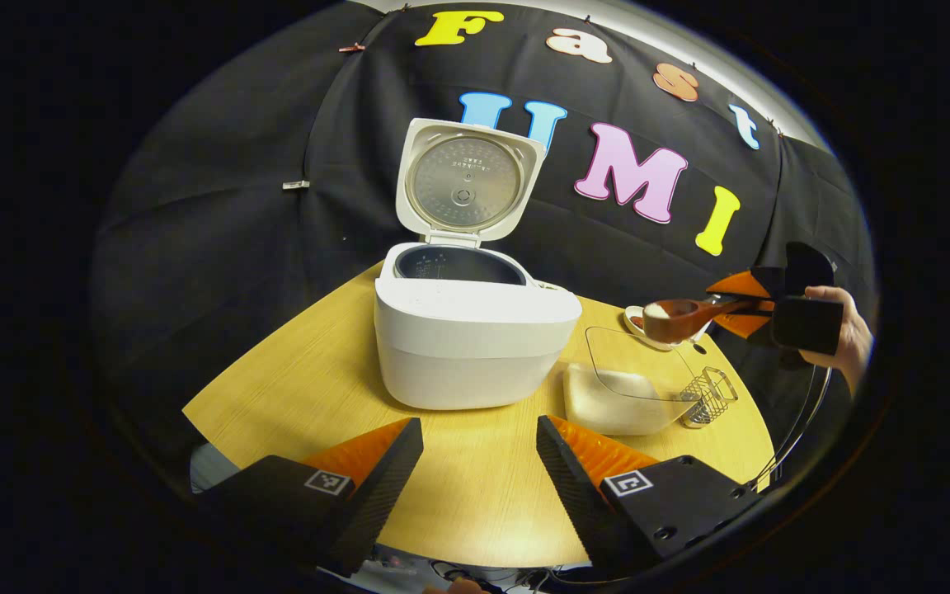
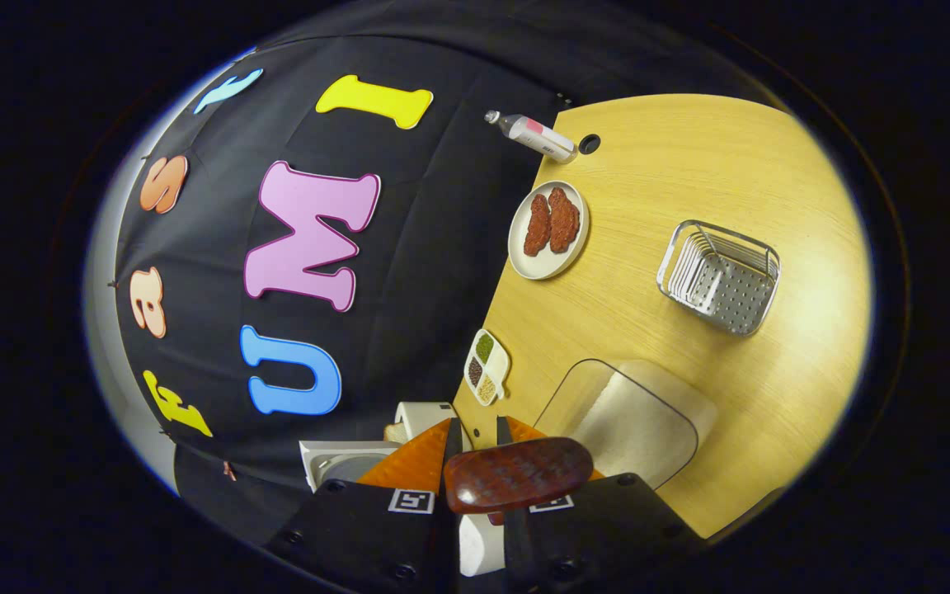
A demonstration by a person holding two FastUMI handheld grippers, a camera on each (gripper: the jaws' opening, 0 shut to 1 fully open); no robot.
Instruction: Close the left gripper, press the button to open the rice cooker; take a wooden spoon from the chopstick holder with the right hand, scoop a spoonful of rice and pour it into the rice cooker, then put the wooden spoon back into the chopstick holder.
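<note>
The white rice cooker stands mid-table with its lid raised and the dark inner pot showing. In the left gripper view, my left gripper is open in front of the cooker, holding nothing. Off to the right, my right gripper is shut on the handle of the wooden spoon. White rice fills the spoon's bowl, which hangs above the clear rice container. The wire chopstick holder stands beside that container. In the right gripper view the spoon handle sits between my right gripper's fingers.
A hand holds the right gripper. In the right gripper view, a plate of red food, a bottle and a small divided dish line the table's far edge. The chopstick holder and rice container lie on the wooden table.
</note>
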